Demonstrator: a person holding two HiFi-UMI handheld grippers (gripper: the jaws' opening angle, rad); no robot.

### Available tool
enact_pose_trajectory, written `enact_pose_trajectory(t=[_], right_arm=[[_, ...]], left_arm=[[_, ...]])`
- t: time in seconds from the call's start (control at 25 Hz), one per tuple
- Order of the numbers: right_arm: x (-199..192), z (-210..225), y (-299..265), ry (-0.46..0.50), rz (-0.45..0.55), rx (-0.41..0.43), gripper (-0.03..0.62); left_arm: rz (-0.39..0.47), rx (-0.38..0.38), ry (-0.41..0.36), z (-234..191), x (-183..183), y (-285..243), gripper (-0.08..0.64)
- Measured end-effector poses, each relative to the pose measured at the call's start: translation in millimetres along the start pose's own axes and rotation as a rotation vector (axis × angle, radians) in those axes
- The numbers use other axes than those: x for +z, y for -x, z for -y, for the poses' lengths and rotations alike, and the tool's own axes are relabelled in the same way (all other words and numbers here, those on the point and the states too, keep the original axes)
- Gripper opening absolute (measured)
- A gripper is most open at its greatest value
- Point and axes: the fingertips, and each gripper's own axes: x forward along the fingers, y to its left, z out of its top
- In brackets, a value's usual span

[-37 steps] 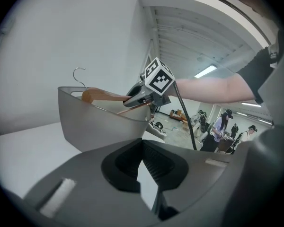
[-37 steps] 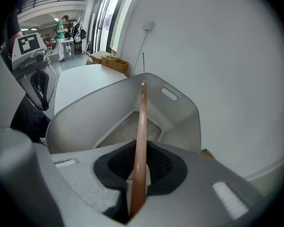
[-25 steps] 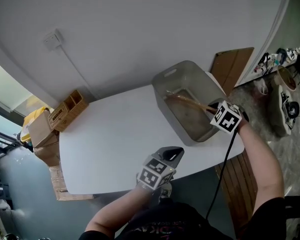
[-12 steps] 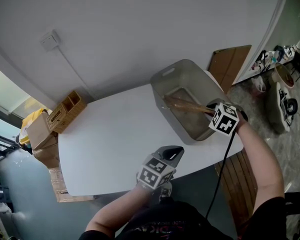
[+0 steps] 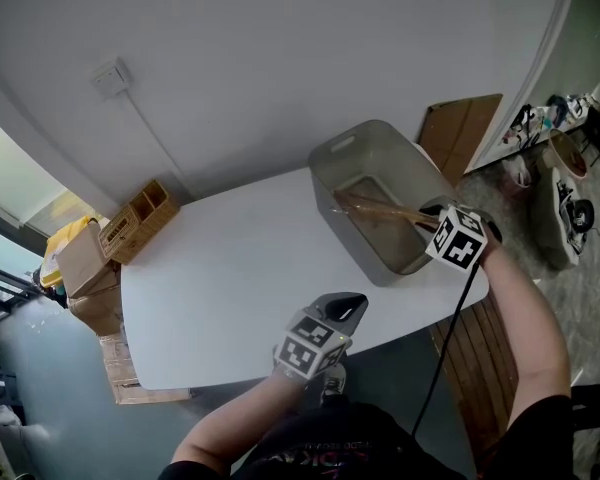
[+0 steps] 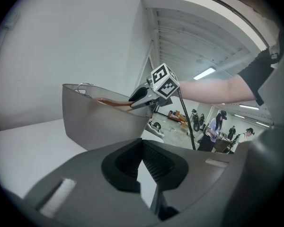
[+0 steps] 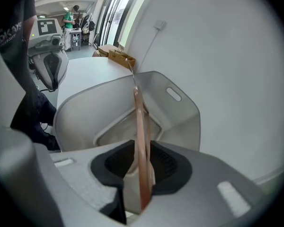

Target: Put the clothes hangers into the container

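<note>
A brown wooden hanger [image 5: 375,208] lies slanted inside the grey plastic container [image 5: 355,143] at the table's right end. My right gripper [image 5: 430,220] reaches over the container's near right rim. In the right gripper view the hanger [image 7: 141,126] stands on edge between the jaws of my right gripper [image 7: 142,148]. The jaws are opening, and a thin gap shows beside the wood. My left gripper [image 5: 348,303] hovers at the table's front edge, shut and holding nothing. The left gripper view shows its tips [image 6: 143,144] meeting, the container [image 6: 99,122] and the hanger [image 6: 111,101] ahead.
The white table [image 5: 230,268] stands against a white wall. A wooden organiser box [image 5: 140,218] and cardboard boxes [image 5: 85,268] are off its left end. A wooden board [image 5: 460,133] leans behind the container. A black cable [image 5: 450,328] hangs from my right gripper.
My right gripper has stayed at the container's rim, with the hanger resting slightly deeper in the bin. The left gripper has not moved.
</note>
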Motion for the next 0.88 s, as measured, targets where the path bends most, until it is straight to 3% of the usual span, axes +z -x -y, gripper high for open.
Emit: enact_pose_trajectory(t=[0.24,0.44,0.52,0.64,0.88], right_arm=[[13,-8,32,-0.031,0.04,-0.055,0.106],[29,-17,64,-0.125,0.124,-0.143,0.106],[36,-23,81,-0.187,0.166,-0.19,0.09],[49,-42,103,-0.339,0.256,-0.223,0.003],[84,-105,126,-0.581,0.389,-0.217,0.002]], left_arm=[[0.029,-0.018,-0.019,6,2,15,0.002],[0.043,-0.042,-0.036,15,2,33,0.002],[0.038,-0.058,-0.041,19,-1,42,0.002],[0.028,-0.08,-0.047,25,-7,61,0.002],[0.024,-0.105,-0.068,26,-19,102,0.002]])
